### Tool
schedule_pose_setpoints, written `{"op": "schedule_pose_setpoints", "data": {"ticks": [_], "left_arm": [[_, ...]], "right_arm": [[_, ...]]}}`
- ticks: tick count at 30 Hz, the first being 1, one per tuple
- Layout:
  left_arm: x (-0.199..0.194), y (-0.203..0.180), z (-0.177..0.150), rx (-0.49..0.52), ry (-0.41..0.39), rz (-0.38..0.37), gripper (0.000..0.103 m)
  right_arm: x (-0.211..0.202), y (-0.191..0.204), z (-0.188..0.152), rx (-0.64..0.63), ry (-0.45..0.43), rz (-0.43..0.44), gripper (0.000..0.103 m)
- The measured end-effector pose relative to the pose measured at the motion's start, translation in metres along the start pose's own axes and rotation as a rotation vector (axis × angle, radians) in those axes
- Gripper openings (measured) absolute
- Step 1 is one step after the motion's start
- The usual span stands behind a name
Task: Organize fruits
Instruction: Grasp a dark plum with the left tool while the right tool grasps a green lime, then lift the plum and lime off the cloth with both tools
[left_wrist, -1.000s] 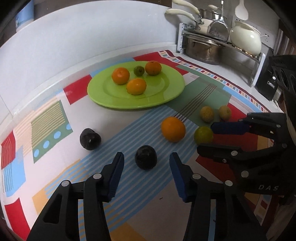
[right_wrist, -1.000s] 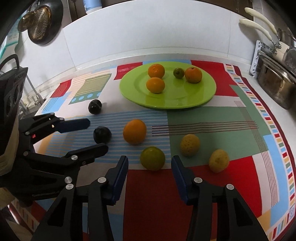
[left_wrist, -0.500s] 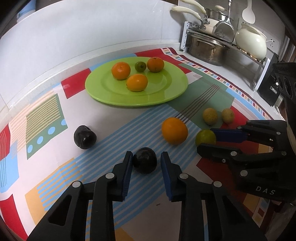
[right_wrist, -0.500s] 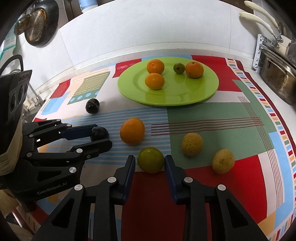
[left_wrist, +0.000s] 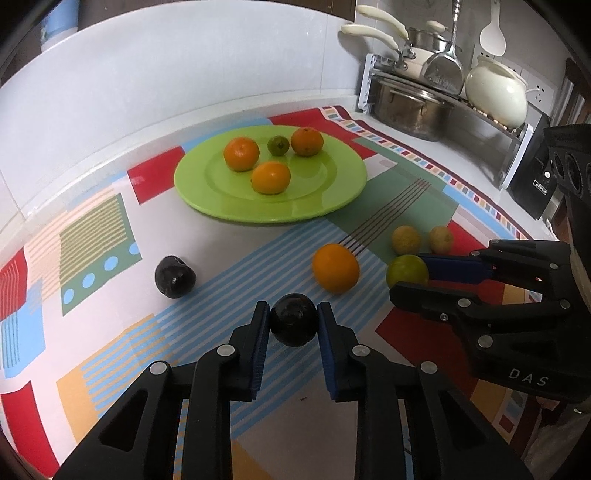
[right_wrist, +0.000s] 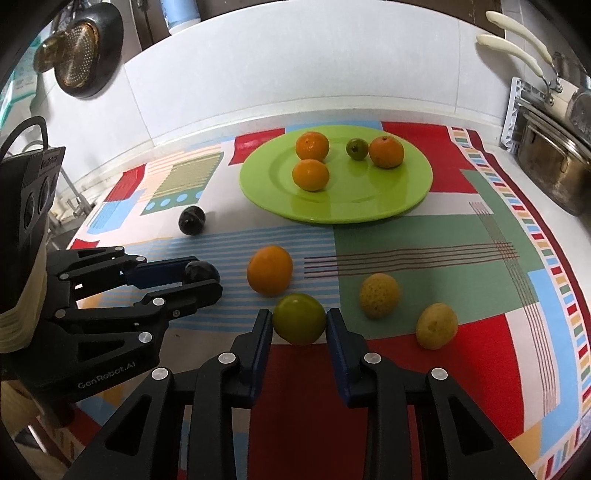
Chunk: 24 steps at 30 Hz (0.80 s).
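Left wrist view: a patterned mat (left_wrist: 110, 236) of red, blue, green and striped blocks covers the counter; a pot rack (left_wrist: 443, 96) with a steel pot and a cream pot stands at the far right. A green plate (left_wrist: 332, 192) sits far centre on the mat and carries three oranges and one small green fruit (left_wrist: 277, 145); all four lie toward its far side. The left gripper (left_wrist: 293, 325) occupies the near centre, its blue-padded jaws narrowed onto a dark plum (left_wrist: 293, 319), both pads touching the fruit's sides; whether the plum rests on the mat or hangs just clear cannot be told. The right gripper (left_wrist: 410, 278) enters from the right, its jaws pinching a green citrus (left_wrist: 406, 270). A loose orange (left_wrist: 335, 267) lies on the mat between the two held fruits, near both. A second dark plum (left_wrist: 174, 276) lies to the left, well apart from the plate. Two yellow fruits (left_wrist: 406, 239) lie side by side just beyond the green citrus.

Right wrist view: the green citrus (right_wrist: 299, 323) sits between the right gripper's (right_wrist: 299, 328) pads, both touching it; the loose orange (right_wrist: 269, 269) is just beyond it.
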<state>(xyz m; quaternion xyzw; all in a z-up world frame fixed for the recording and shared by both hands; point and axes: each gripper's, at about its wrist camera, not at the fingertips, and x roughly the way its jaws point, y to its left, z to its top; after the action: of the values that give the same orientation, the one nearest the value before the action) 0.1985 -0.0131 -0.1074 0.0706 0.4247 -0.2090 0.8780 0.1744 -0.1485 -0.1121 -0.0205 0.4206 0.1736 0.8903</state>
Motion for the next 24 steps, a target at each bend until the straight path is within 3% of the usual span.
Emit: {"op": "schedule_pose_setpoints", "data": {"ticks": [24], "left_arm": [[-0.059, -0.019, 0.014, -0.001, -0.111, 0.041, 0.026]], "right_arm": [[-0.055, 0.012, 0.012, -0.028, -0.129, 0.029, 0.031]]}}
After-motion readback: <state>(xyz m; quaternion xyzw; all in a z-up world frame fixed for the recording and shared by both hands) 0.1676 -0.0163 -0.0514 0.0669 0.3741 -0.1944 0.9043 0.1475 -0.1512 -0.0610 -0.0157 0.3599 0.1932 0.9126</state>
